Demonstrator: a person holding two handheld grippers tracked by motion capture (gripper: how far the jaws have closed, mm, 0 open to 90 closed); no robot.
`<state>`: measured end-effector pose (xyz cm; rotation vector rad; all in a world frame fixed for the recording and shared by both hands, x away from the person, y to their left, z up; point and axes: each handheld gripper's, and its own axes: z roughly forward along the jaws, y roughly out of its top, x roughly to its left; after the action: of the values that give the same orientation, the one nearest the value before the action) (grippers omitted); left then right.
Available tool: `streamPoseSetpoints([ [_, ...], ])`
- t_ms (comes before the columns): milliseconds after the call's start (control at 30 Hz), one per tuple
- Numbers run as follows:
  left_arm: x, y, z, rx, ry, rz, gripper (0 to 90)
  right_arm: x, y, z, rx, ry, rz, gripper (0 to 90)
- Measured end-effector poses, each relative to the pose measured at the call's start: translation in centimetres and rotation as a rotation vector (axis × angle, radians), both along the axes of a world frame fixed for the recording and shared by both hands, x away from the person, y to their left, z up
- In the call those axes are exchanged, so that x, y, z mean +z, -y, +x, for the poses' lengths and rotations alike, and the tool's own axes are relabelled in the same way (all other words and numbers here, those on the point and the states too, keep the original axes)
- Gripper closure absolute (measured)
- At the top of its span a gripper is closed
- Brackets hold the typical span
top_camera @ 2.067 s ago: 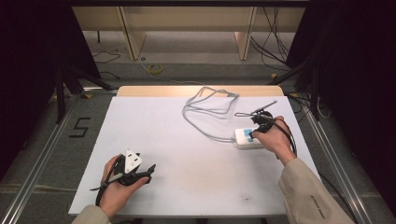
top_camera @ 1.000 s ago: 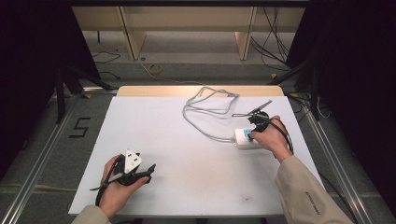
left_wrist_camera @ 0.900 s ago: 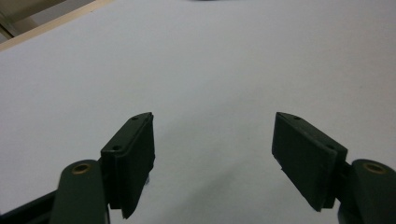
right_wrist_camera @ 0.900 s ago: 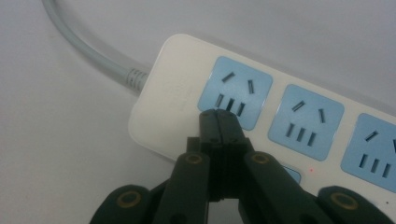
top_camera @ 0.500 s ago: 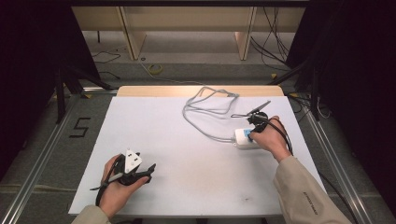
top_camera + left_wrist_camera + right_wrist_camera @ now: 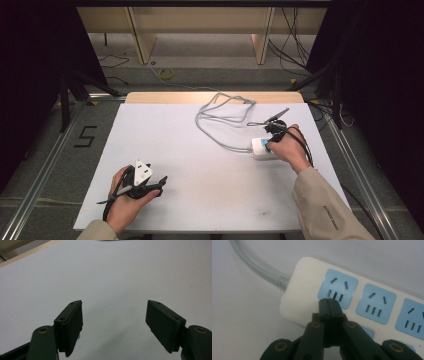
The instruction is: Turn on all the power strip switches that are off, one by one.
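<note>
My right gripper [image 6: 329, 301], fingers pressed together, tips over the power strip [image 6: 262, 148] at the tabletop's [image 6: 200, 150] three o'clock, while my left gripper [image 6: 161, 181] rests at seven o'clock, fingers spread.

Hand-held gripper [image 6: 113, 325] jaws wide apart over bare white table [image 6: 112, 272].

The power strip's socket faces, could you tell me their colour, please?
Light blue on a white power strip, clearest in the right gripper view.
</note>
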<state>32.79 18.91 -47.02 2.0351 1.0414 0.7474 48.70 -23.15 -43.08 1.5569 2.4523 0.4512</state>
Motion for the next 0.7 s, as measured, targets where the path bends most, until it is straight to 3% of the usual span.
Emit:
streamPoseSetpoints([
  [400, 0.04, 0.01, -0.04, -0.005, 0.003, 0.004, 30.0, -0.09, -0.10, -0.09, -0.011, 0.000, -0.005, 90.0],
  [700, 0.07, -0.09, -0.05, -0.002, 0.000, 0.003, 30.0, -0.08, 0.29, -0.04, -0.011, -0.004, 0.027, 90.0],
])
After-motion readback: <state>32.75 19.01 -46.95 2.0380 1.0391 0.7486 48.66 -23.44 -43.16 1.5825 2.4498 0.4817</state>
